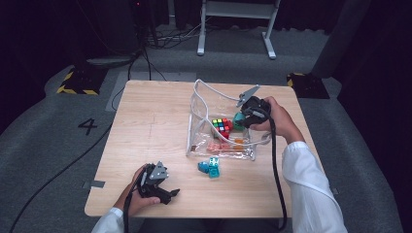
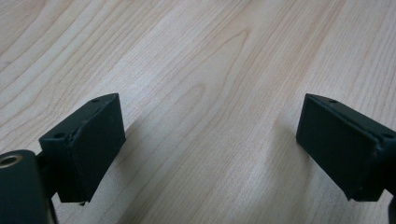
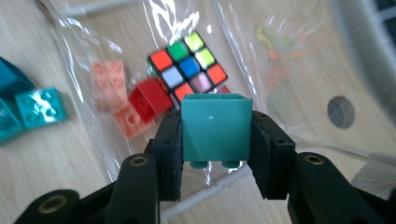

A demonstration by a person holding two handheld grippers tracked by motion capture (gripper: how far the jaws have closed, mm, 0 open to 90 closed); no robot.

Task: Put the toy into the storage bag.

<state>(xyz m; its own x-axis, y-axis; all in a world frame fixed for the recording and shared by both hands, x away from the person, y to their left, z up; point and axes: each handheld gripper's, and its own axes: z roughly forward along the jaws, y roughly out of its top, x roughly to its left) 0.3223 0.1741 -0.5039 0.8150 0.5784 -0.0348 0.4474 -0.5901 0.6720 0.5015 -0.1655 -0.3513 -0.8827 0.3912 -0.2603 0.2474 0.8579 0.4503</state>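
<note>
My right gripper [image 3: 216,154] is clamped on 2 flat sides of the green block [image 3: 215,128], probably light, stiff, slick plastic, above the clear bag [image 3: 299,60].

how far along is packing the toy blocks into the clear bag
Partway. Already inside the clear bag: a puzzle cube, a red block and pink ones. The right gripper holds a green block over the bag. Two teal blocks wait on the table.

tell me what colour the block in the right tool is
Green, a teal-leaning shade: the block shows best in the right gripper view, clamped in the right tool.
</note>
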